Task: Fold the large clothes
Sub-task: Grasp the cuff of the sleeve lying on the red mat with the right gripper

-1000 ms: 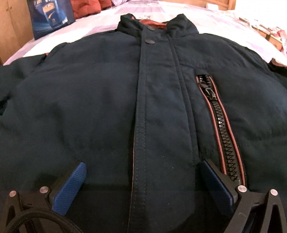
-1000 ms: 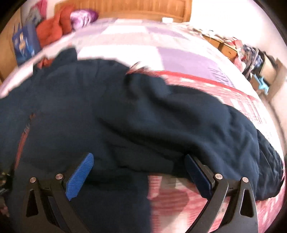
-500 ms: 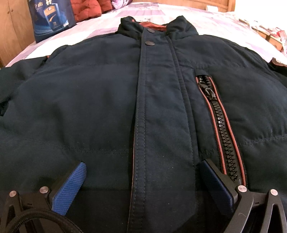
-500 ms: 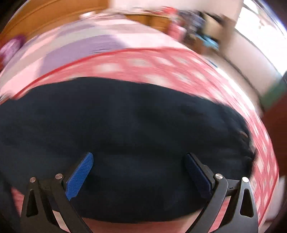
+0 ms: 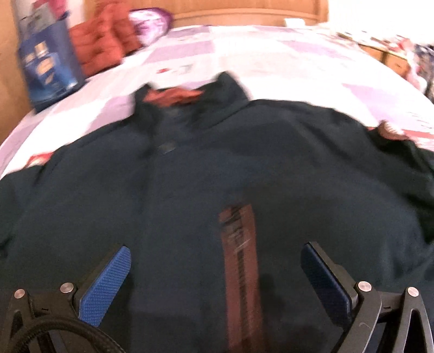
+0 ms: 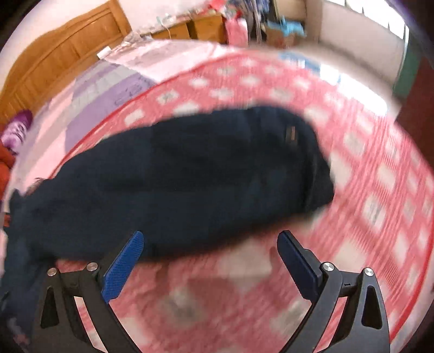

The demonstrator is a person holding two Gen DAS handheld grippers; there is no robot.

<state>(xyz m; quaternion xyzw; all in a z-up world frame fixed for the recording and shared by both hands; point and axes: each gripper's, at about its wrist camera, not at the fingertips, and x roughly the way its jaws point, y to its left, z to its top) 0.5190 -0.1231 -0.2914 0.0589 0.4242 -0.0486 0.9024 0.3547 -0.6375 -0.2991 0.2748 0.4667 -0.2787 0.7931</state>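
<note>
The jacket lies front-up on the bed, collar away from the camera. The left gripper hovers over its chest, fingers spread wide. The right gripper, also spread and empty, faces the sleeve stretched across the red blanket.

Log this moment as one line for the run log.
left gripper: open, over jacket front | right gripper: open, by sleeve | jacket flat on bed, unfolded

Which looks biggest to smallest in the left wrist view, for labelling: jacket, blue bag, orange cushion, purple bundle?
1. Jacket, by far.
2. Blue bag and orange cushion: look alike, unranked.
3. Purple bundle.
Farther things look smaller.
</note>
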